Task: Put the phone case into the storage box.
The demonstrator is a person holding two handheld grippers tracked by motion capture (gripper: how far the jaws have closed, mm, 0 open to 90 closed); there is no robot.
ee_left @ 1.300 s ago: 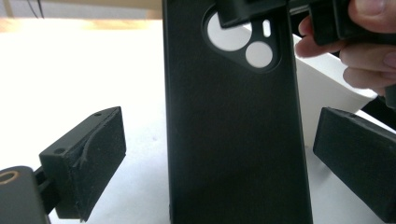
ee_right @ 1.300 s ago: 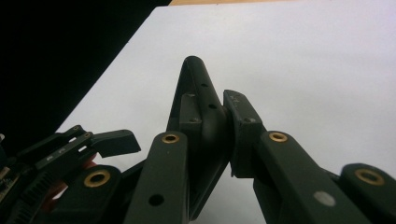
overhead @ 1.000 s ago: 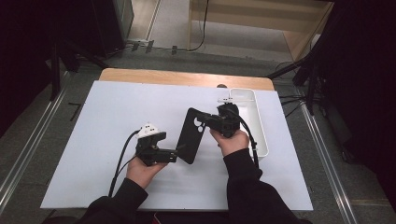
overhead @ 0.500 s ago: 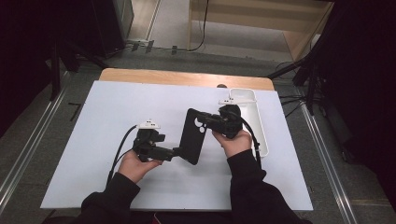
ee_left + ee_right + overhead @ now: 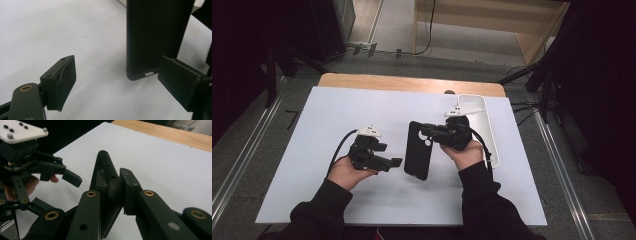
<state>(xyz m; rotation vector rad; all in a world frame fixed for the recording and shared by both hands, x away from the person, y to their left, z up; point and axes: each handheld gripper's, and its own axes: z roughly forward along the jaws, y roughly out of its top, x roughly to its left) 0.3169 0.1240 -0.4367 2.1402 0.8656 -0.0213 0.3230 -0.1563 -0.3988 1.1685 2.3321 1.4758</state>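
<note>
Looking down, high view: a person's two hands each hold a gripper over a white table (image 5: 312,150).
Case, high view: a black phone case (image 5: 418,150) is held up between the hands, its top end in the right gripper (image 5: 432,131).
Left gripper, high view: the left gripper (image 5: 394,162) points at the case's lower end, just beside it.
Tray, high view: a white tray (image 5: 492,145) lies at the table's right edge, beside the right hand (image 5: 467,152).
Left gripper view: the jaws stand spread wide; the case (image 5: 155,35) hangs ahead, its bottom corner next to the right-hand pad, not pinched.
Right gripper view: the jaws are pressed on the case's (image 5: 106,167) edge, one on each face.
Background, right gripper view: the left gripper (image 5: 60,187) is near, jaws apart.
</note>
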